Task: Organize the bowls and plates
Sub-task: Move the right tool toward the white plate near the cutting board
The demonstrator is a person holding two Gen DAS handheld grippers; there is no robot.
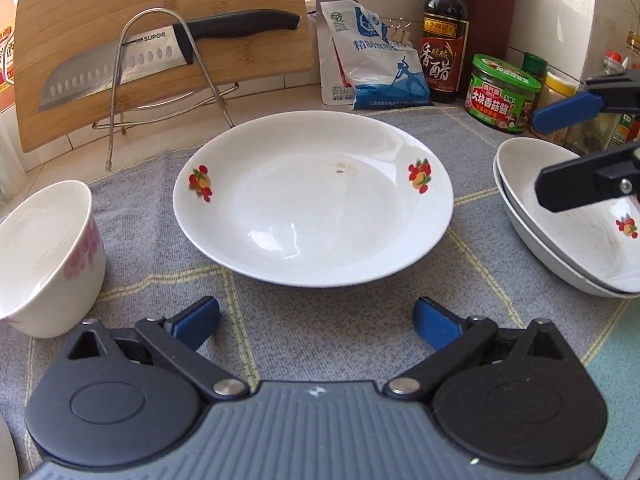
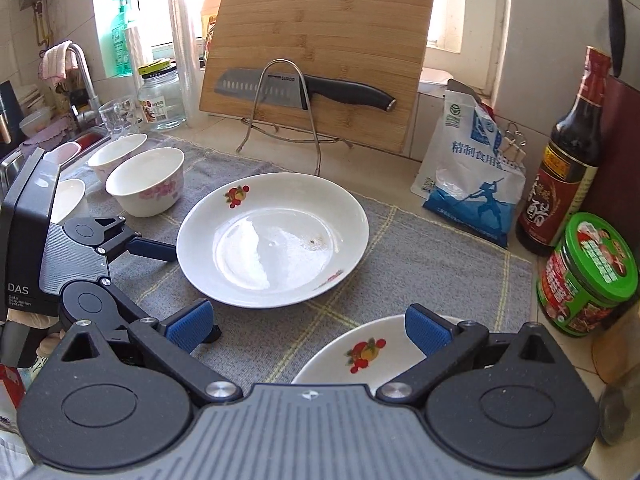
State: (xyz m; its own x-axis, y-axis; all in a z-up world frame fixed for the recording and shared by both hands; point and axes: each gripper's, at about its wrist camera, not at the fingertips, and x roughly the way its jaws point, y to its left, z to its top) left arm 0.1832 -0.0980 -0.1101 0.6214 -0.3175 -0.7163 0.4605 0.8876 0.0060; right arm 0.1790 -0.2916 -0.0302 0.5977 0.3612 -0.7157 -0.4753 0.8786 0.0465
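Both empty and wide open, the left gripper (image 1: 316, 322) and right gripper (image 2: 310, 328) flank a white fruit-patterned ceramic plate (image 1: 312, 200); best pinched by its near rim, lifted level.

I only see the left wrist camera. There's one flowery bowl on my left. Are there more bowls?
Observer: Yes. The right wrist view shows a second bowl right behind the flowery bowl.
Operator: What's past those?
Observer: A glass jar with a yellow-green lid stands beyond them, near the window.
Operator: Anything else over there?
Observer: A faucet with a pink cloth draped over it.
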